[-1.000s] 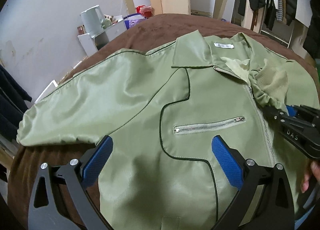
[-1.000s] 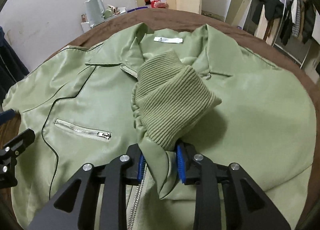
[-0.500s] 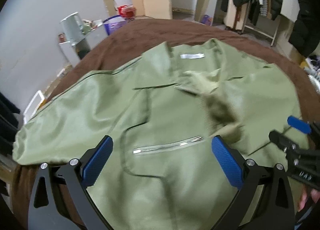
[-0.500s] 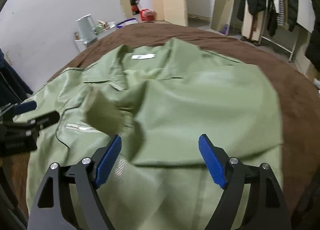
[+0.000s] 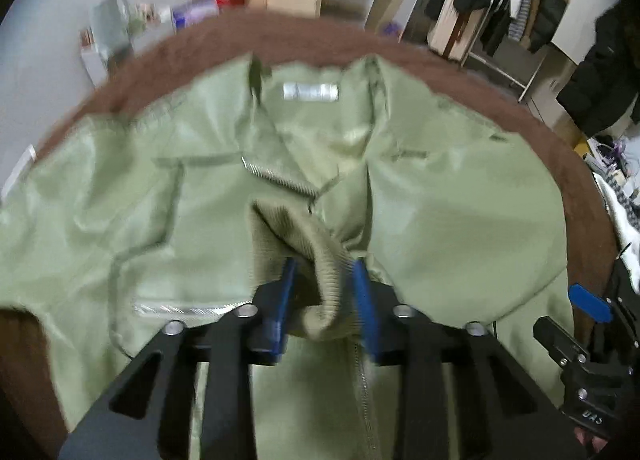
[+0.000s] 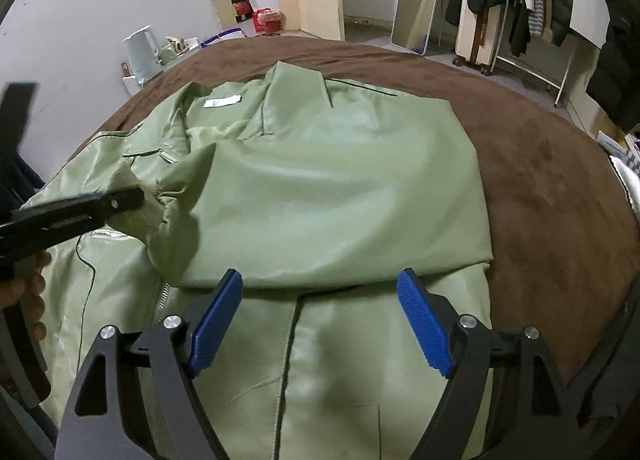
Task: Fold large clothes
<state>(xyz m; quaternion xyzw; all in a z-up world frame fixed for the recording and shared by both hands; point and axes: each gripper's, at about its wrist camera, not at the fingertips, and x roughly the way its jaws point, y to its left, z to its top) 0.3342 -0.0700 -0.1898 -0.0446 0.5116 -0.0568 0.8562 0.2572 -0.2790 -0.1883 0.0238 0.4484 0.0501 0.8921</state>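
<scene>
In the left wrist view, the left gripper (image 5: 325,292) had its blue fingers (image 5: 285,292) clamped on the ribbed cuff (image 5: 304,244) of the green jacket (image 5: 440,211), which lay spread on a brown bed (image 5: 520,115).

In the right wrist view, the right gripper (image 6: 320,320) hovered over the jacket's folded sleeve (image 6: 320,199), fingers (image 6: 218,316) wide apart, holding nothing.

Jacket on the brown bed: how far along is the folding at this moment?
Early. Done: one sleeve lies folded across the front of the green jacket. In hand: the left gripper is shut on that sleeve's ribbed cuff, over the zipper; the right gripper is open above the hem area, holding nothing. Left: the other sleeve looks spread out sideways, and the body is unfolded.
</scene>
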